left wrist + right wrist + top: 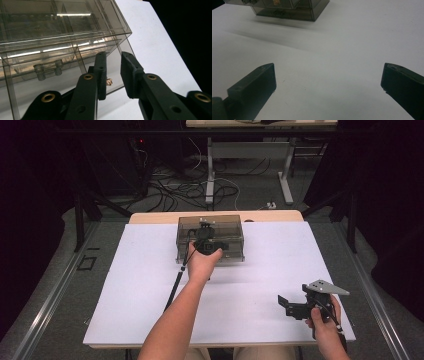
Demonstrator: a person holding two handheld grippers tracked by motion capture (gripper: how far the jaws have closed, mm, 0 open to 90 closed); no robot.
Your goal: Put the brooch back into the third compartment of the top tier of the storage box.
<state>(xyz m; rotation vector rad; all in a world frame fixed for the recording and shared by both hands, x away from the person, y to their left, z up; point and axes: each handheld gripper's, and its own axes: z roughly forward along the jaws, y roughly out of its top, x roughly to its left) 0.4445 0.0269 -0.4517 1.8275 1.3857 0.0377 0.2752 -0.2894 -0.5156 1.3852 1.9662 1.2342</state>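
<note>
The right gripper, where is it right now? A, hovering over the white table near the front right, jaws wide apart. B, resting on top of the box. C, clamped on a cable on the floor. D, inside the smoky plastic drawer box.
A: the high view shows the right gripper over the white table near its front right, far from the drawer box, and its own view shows its jaws spread wide.

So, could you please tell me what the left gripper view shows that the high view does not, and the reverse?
The left gripper view alone brings out the small golden item inside the smoky clear box, beside the left gripper, whose jaws stand slightly apart, and two small drawer knobs. The high view alone takes in the right gripper open near the table's front edge, both forearms, and the floor cables. Both show the box on the white tabletop.
</note>
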